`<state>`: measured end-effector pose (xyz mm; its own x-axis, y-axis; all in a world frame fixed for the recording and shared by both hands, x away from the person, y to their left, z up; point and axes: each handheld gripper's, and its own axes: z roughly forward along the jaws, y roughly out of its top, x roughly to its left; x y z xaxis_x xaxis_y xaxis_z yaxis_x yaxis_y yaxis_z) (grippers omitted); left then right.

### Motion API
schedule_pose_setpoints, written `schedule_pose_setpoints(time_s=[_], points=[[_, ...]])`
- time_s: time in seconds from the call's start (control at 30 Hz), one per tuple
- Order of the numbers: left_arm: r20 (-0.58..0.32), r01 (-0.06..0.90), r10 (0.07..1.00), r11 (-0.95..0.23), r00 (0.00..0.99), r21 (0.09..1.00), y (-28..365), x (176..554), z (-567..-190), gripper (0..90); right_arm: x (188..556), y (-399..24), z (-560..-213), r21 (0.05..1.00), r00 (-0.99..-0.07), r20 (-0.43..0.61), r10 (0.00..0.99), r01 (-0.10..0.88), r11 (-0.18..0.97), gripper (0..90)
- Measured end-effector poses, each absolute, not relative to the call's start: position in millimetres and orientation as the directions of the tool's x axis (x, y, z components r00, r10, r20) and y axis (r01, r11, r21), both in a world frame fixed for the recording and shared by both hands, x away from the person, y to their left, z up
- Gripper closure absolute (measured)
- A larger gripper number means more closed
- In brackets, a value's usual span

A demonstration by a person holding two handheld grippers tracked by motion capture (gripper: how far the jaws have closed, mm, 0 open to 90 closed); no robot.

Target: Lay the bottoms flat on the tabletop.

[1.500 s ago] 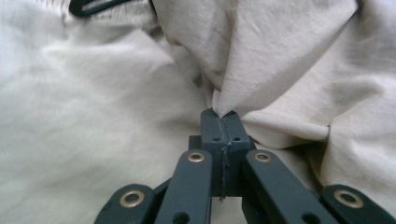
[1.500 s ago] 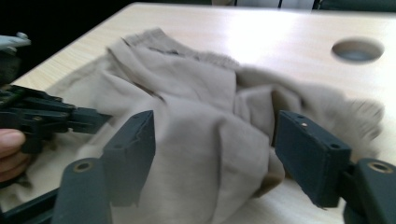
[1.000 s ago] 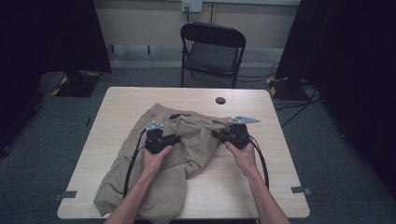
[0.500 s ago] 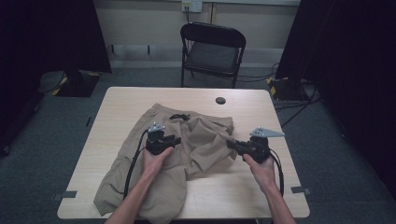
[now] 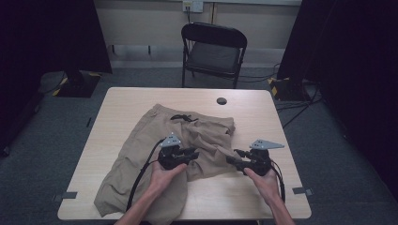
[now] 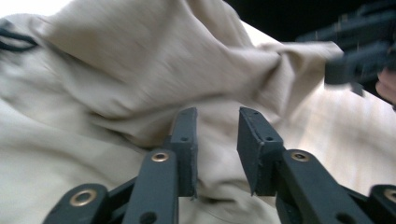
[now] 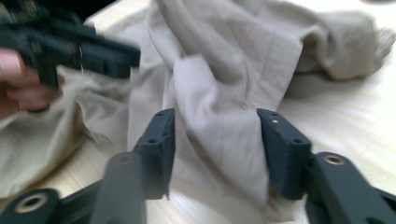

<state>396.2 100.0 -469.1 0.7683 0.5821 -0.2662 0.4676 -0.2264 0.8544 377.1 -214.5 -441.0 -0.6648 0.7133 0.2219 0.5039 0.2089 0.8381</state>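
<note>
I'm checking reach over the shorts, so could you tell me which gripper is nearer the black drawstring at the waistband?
Left. The left gripper sits on the shorts just below the drawstring; the right gripper is off toward the shorts' right edge, farther away.

Shorts (image 5: 159,159) lie on the table (image 5: 263,117), left of centre; a chair (image 5: 213,49) stands beyond the far edge.
</note>
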Motion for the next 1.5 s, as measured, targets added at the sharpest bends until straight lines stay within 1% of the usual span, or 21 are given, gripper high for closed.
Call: schedule_pose_setpoints(time_s=[0.13, 0.2, 0.33, 0.37, 0.4, 0.43, 0.47, 0.53, 0.57, 0.67, 0.8, 0.83, 0.87, 0.9, 0.93, 1.0, 1.03, 1.1, 1.17, 1.33, 1.5], points=[[-0.221, 0.46, 0.604, -0.273, 0.765, 0.845, 96.2, 390.5, -477.3, 62.0, 382.1, -219.1, -429.6, 0.859, -0.667, 0.221, 0.711, 0.479, 0.182, 44.5], [-0.239, 0.485, 0.618, -0.267, 0.749, 0.833, 98.0, 394.0, -484.0, 60.9, 388.7, -219.6, -424.6, 0.87, -0.66, 0.218, 0.719, 0.465, 0.164, 44.8], [-0.242, 0.518, 0.654, -0.266, 0.717, 0.813, 103.3, 401.2, -497.7, 58.8, 406.6, -213.6, -414.7, 0.882, -0.663, 0.214, 0.717, 0.446, 0.15, 44.4], [-0.266, 0.543, 0.657, -0.259, 0.705, 0.799, 105.3, 404.7, -499.4, 58.7, 410.3, -211.9, -413.3, 0.883, -0.663, 0.208, 0.72, 0.444, 0.153, 44.3], [-0.26, 0.541, 0.672, -0.248, 0.694, 0.803, 105.3, 405.5, -499.2, 58.1, 418.4, -209.2, -412.7, 0.879, -0.661, 0.216, 0.719, 0.452, 0.152, 43.8], [-0.245, 0.538, 0.677, -0.261, 0.694, 0.802, 105.7, 407.5, -499.2, 57.4, 424.7, -206.5, -413.3, 0.873, -0.659, 0.217, 0.72, 0.461, 0.158, 43.7], [-0.254, 0.553, 0.683, -0.259, 0.685, 0.792, 105.3, 409.6, -499.8, 57.5, 430.8, -203.3, -414.9, 0.87, -0.658, 0.207, 0.724, 0.462, 0.172, 43.0], [-0.262, 0.565, 0.684, -0.262, 0.68, 0.782, 104.3, 413.3, -500.1, 57.2, 443.3, -196.3, -420.6, 0.856, -0.66, 0.211, 0.721, 0.48, 0.189, 37.4], [-0.249, 0.552, 0.68, -0.272, 0.689, 0.788, 103.5, 414.1, -499.9, 57.2, 449.0, -192.7, -424.3, 0.851, -0.661, 0.209, 0.721, 0.486, 0.199, 36.0], [-0.252, 0.561, 0.685, -0.271, 0.683, 0.782, 101.5, 416.7, -499.9, 55.3, 461.9, -179.8, -435.1, 0.828, -0.668, 0.228, 0.709, 0.516, 0.22, 31.5], [-0.249, 0.561, 0.698, -0.26, 0.671, 0.786, 99.6, 422.4, -500.1, 53.6, 467.4, -163.0, -443.6, 0.806, -0.685, 0.221, 0.694, 0.529, 0.266, 31.6], [-0.25, 0.561, 0.698, -0.258, 0.671, 0.786, 99.4, 423.6, -499.7, 53.6, 468.3, -159.6, -445.9, 0.8, -0.691, 0.217, 0.689, 0.531, 0.281, 35.0], [-0.245, 0.558, 0.699, -0.26, 0.672, 0.788, 98.9, 423.9, -499.1, 53.7, 468.4, -156.7, -447.9, 0.794, -0.694, 0.214, 0.687, 0.533, 0.291, 42.9], [-0.246, 0.555, 0.7, -0.255, 0.671, 0.792, 98.4, 424.2, -499.5, 53.8, 468.2, -154.4, -449.7, 0.789, -0.7, 0.214, 0.681, 0.535, 0.303, 48.8], [-0.246, 0.556, 0.701, -0.254, 0.67, 0.792, 98.5, 424.1, -499.5, 53.8, 467.5, -152.8, -451.1, 0.784, -0.71, 0.212, 0.672, 0.534, 0.317, 57.1], [-0.251, 0.553, 0.696, -0.249, 0.673, 0.795, 98.9, 423.6, -499.5, 53.7, 464.1, -150.5, -451.1, 0.785, -0.716, 0.186, 0.672, 0.52, 0.337, 71.5], [-0.248, 0.553, 0.697, -0.252, 0.673, 0.794, 99.3, 423.2, -499.6, 53.7, 462.3, -151.4, -449.8, 0.789, -0.718, 0.192, 0.668, 0.518, 0.33, 78.3], [-0.251, 0.553, 0.691, -0.254, 0.678, 0.793, 100.0, 422.1, -499.7, 53.6, 457.7, -156.5, -443.6, 0.813, -0.717, 0.204, 0.667, 0.504, 0.293, 88.4], [-0.25, 0.553, 0.69, -0.256, 0.679, 0.793, 100.8, 421.1, -499.5, 53.4, 451.5, -163.8, -435.2, 0.836, -0.718, 0.215, 0.662, 0.486, 0.255, 90.0], [-0.24, 0.549, 0.692, -0.264, 0.68, 0.793, 101.8, 419.7, -499.6, 53.1, 432.7, -187.3, -418.0, 0.869, -0.708, 0.181, 0.682, 0.44, 0.227, 90.0], [-0.241, 0.551, 0.694, -0.264, 0.679, 0.792, 104.1, 419.2, -499.5, 52.0, 417.7, -222.1, -413.5, 0.886, -0.66, 0.184, 0.729, 0.433, 0.168, 90.0]])
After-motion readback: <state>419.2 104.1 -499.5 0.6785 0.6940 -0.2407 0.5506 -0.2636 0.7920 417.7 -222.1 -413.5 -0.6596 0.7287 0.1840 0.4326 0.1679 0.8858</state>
